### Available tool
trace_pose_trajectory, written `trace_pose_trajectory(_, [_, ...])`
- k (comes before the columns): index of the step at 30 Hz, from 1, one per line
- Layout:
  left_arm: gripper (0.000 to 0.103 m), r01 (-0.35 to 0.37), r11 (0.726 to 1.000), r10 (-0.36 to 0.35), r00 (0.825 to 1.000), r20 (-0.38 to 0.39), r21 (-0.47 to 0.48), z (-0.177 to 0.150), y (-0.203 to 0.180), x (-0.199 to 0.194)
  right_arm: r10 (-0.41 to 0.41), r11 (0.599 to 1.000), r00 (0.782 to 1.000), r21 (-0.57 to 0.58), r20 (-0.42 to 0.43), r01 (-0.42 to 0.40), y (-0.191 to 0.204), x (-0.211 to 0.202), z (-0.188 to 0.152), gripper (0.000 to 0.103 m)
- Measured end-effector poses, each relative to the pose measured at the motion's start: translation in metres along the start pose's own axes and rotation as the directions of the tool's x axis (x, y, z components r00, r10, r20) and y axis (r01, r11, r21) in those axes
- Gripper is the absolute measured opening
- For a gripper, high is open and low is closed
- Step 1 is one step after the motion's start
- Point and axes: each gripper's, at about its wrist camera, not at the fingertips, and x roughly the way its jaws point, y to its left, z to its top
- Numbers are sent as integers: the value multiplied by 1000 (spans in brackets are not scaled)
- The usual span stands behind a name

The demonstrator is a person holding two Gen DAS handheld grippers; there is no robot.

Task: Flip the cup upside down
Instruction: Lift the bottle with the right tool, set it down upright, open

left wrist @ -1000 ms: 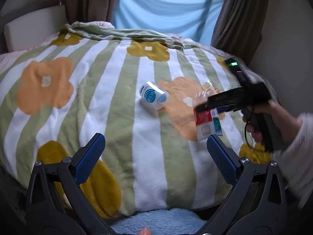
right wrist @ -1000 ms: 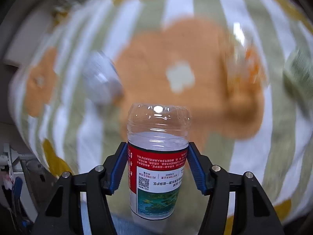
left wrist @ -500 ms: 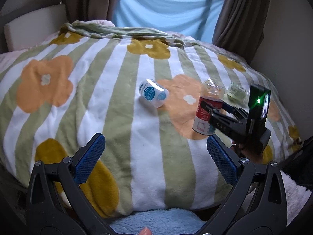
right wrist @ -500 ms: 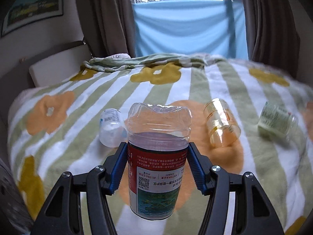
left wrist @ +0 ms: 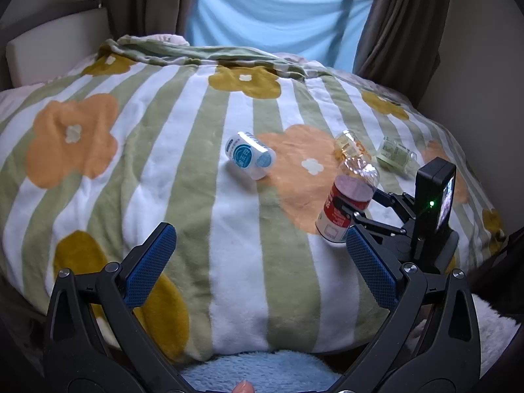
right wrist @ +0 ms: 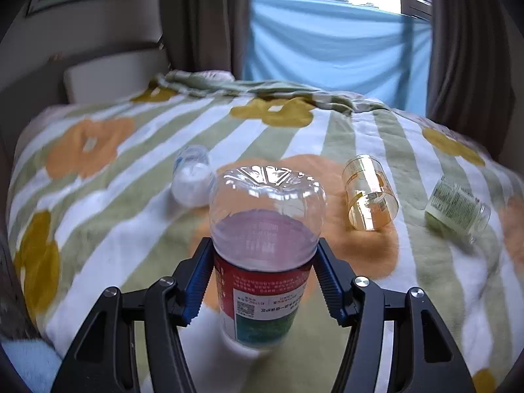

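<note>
A clear plastic cup with a red, white and green label [right wrist: 262,262] stands upside down, closed end up, its mouth at or just above the blanket. My right gripper [right wrist: 263,276] is shut on its label band. In the left wrist view the same cup [left wrist: 347,206] leans slightly, held by the right gripper [left wrist: 348,211] at the right. My left gripper [left wrist: 258,262] is open and empty, low over the near edge of the bed.
A flowered, striped blanket [left wrist: 163,150] covers the bed. On it lie a white cup with a blue label [left wrist: 250,155], an amber clear cup [right wrist: 370,193] and a pale green labelled cup [right wrist: 457,204], all on their sides. Curtains and a blue sheet hang behind.
The right gripper turned from pointing down to level, bringing the cup bottom up, then lowered it toward the blanket. The left gripper has not moved.
</note>
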Motion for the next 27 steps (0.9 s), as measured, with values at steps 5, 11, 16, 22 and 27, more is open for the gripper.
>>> trace_pose_trajectory(5, [103, 3, 1000, -3, 1000, -4, -16, -1, 1, 1, 8, 999, 994, -53, -112, -14, 3, -3, 7, 56])
trace_pose_trajectory(11, [103, 7, 1000, -7, 1000, -8, -24, 0, 3, 1, 38, 999, 976, -6, -213, -41, -7, 5, 19, 56])
trace_pose_trajectory(16, [103, 11, 1000, -11, 1000, -8, -30, 1, 4, 1, 42, 999, 962, -18, -269, -48, -4, 7, 23, 57])
trace_pose_trajectory(22, [103, 26, 999, -26, 1000, -10, -41, 1, 3, 2, 56, 998, 938, -4, -342, -61, -7, 16, 26, 76])
trace_pose_trajectory(27, [103, 27, 999, -27, 1000, -6, -42, 1, 3, 2, 47, 999, 927, 20, -372, -43, -9, 23, 20, 96])
